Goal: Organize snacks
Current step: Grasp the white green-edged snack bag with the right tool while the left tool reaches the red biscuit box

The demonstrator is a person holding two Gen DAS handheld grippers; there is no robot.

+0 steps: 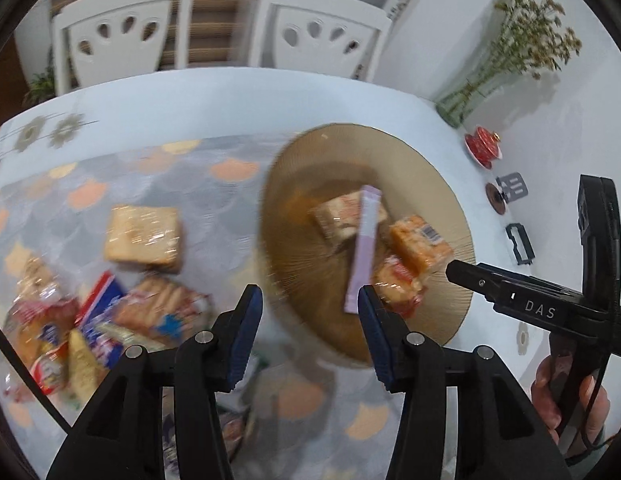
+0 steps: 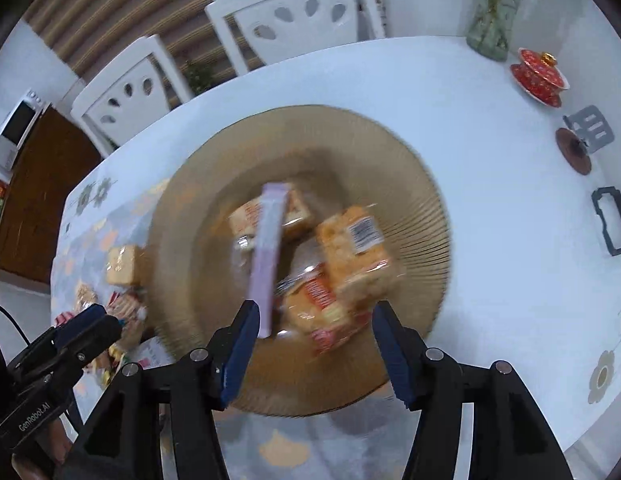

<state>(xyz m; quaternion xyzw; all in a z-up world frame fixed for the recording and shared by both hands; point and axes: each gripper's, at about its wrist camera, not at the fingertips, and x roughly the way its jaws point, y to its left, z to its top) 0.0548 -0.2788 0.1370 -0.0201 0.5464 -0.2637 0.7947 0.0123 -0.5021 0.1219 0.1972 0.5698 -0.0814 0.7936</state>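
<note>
Tools [image 2: 312, 336] apart (empty) — ribbed round plate [image 2: 422, 216] | crinkly packets [image 2: 352, 248]

A stick sachet [image 2: 266, 256] lies across 3 wrapped snacks [image 2: 352, 248] in the dish [image 2: 422, 216]; left of it, more packets [image 1: 142, 238] lie on the surface [image 2: 490, 300].

- left tongs [image 1: 310, 320] angled steeply down, jaws apart, nothing between the blue pads [image 1: 242, 340]
- right tongs [image 2: 312, 340] angled steeply down, jaws apart, empty
- bare hand [image 1: 566, 400] grips the right handle
</note>
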